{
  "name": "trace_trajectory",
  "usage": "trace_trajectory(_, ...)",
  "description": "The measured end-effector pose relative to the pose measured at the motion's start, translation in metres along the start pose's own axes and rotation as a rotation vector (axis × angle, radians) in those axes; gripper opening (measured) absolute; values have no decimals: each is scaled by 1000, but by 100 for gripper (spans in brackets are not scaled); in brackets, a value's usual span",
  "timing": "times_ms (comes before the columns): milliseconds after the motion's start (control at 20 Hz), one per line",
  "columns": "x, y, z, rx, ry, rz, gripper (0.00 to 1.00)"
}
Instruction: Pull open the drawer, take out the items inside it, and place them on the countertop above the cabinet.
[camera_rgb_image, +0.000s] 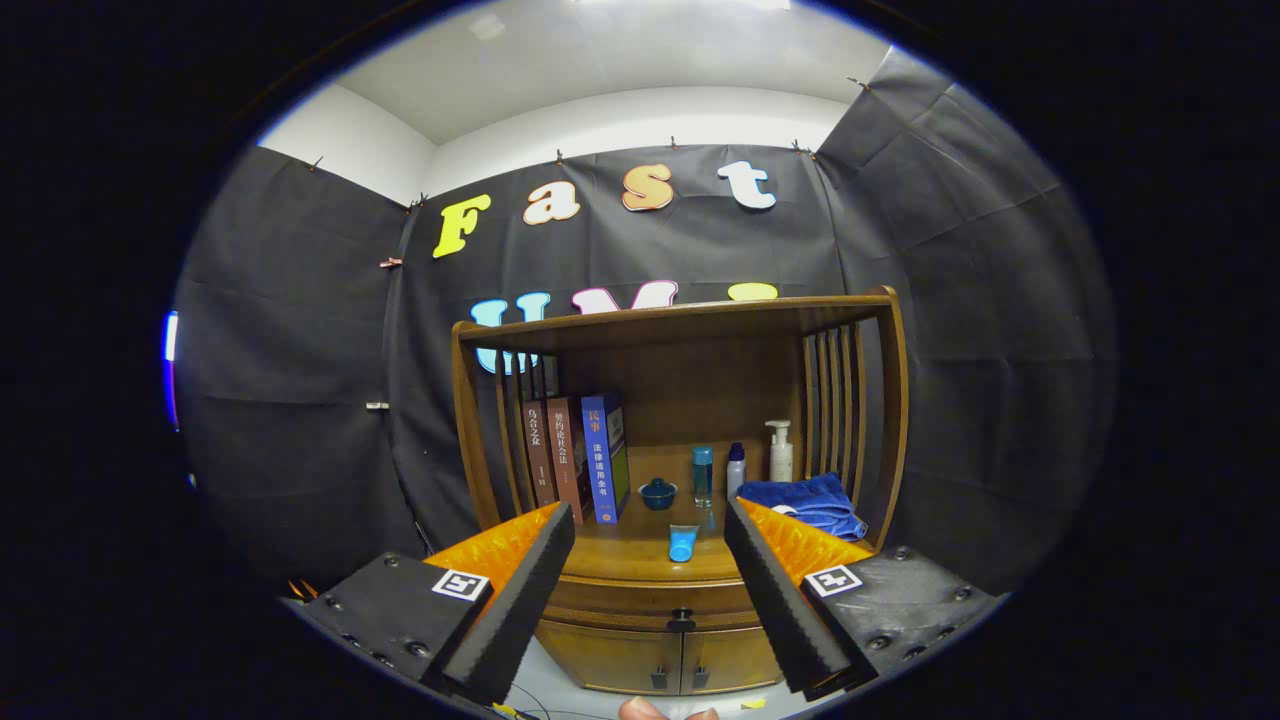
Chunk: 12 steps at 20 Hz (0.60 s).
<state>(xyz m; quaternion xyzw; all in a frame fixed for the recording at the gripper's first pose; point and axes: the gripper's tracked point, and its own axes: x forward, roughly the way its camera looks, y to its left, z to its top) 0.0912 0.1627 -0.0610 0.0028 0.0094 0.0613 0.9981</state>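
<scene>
- Books: three volumes stand upright against the left slatted side of the cabinet, probably leaning on it for support. They sit well apart from the drawer front.
- Small lidded bowl: set toward the back of the countertop, just beside the books.
- Gripper: held back from the cabinet and aimed at its front. The fingers are spread wide with nothing between them, so the hold is released. A fingertip of the person's hand shows below.
- Blue tube: lies on the countertop near its front edge, seen between the fingers and beyond them.
- Drawer: appears shut flush under the countertop, with a dark knob at its middle. Its contents cannot be seen. Two small doors lie beneath it.
- Stage: a closed drawer with a tube on the top fits either an unopened drawer or one emptied and pushed back; this moment does not settle which.
- Bottles: a teal bottle, a white bottle with a dark cap and a pump bottle stand in a row at the rear.
- Blue towel: folded at the right, partly hidden behind the right finger.
- Obstruction: nothing stands between the fingers and the knob; free countertop is limited to the front middle.
</scene>
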Motion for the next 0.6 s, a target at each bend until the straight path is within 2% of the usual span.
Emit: trace_trajectory(600,-1,4,-3,-15,2,-3,99)
